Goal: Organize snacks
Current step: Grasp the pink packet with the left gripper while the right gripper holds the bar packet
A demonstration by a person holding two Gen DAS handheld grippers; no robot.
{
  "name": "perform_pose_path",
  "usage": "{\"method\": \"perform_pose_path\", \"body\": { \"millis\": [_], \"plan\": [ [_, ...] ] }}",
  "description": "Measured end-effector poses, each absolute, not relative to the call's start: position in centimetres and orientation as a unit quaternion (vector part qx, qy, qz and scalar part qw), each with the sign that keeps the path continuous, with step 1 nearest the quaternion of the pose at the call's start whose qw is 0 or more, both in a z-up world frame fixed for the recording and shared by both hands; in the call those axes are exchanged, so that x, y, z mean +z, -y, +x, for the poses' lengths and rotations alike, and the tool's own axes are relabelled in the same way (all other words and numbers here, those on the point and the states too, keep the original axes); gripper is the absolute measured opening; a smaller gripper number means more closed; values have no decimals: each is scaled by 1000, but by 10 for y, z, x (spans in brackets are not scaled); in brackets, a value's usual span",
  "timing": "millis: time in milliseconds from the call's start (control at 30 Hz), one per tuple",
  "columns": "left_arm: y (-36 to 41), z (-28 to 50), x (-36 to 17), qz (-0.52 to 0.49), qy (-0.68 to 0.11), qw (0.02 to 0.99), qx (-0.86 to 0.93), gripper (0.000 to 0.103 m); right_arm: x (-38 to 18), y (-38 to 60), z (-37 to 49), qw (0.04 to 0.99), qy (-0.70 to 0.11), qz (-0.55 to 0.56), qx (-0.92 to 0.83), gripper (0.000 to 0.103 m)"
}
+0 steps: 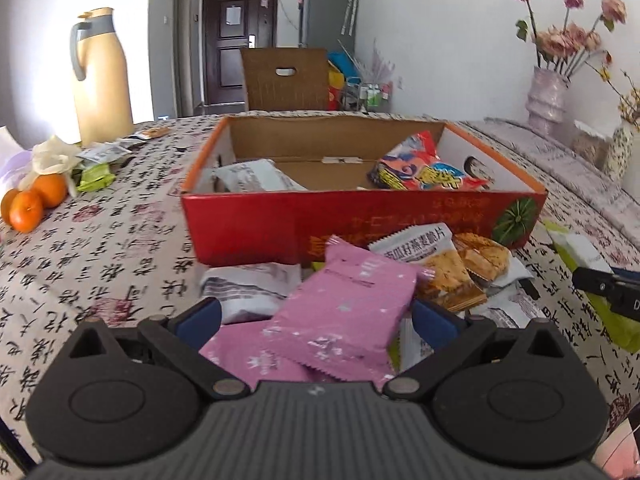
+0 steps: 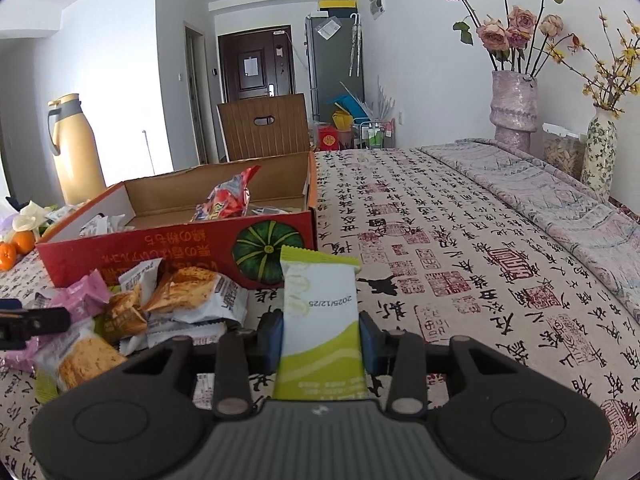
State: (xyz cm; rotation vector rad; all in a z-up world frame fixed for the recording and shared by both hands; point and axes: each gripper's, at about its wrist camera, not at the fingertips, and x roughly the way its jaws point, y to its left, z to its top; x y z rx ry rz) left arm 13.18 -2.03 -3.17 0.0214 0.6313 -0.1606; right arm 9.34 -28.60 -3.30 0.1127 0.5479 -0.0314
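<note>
A red cardboard box [image 1: 256,224] stands open on the table with a white packet [image 1: 256,176] and a red-blue packet [image 1: 420,168] inside; it also shows in the right wrist view [image 2: 168,252]. A pile of snack packets [image 1: 448,272] lies in front of it. My left gripper [image 1: 316,316] is shut on a pink packet [image 1: 344,312], held above the pile. My right gripper [image 2: 320,338] is shut on a green and white packet [image 2: 320,320], held upright to the right of the pile [image 2: 160,308].
A cream thermos [image 1: 100,76], oranges [image 1: 36,200] and small packets [image 1: 96,176] sit at the table's left. Vases with flowers [image 2: 516,108] and a jar [image 2: 564,152] stand at the far right. A wooden chair [image 1: 286,80] is behind the table.
</note>
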Motion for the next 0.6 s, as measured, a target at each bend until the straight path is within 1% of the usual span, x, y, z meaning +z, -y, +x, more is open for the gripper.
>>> {"method": "perform_pose_path", "body": {
  "millis": [100, 133, 167, 233, 300, 400, 433, 467, 600],
  "plan": [
    [24, 135, -33, 14, -308, 947, -86, 103, -35, 287, 94, 960, -273, 59, -14, 37],
    [24, 136, -33, 15, -308, 947, -89, 100, -36, 287, 95, 960, -273, 60, -13, 37],
    [24, 137, -33, 14, -308, 947, -93, 94, -36, 287, 96, 960, -274, 60, -12, 37],
    [26, 140, -34, 16, -312, 945, -102, 86, -37, 287, 96, 959, -275, 62, -10, 37],
    [28, 142, -36, 21, -316, 942, -107, 84, -38, 288, 98, 959, -275, 63, -7, 37],
    [31, 143, -38, 28, -318, 941, -110, 77, -39, 288, 98, 959, -276, 65, -6, 37],
    [31, 142, -38, 30, -315, 942, -112, 73, -39, 289, 99, 959, -276, 65, -6, 37],
    [32, 141, -37, 30, -313, 942, -117, 65, -39, 289, 99, 959, -276, 66, -6, 37],
    [35, 135, -36, 39, -304, 944, -118, 64, -38, 289, 98, 959, -275, 65, -5, 37]
  ]
}}
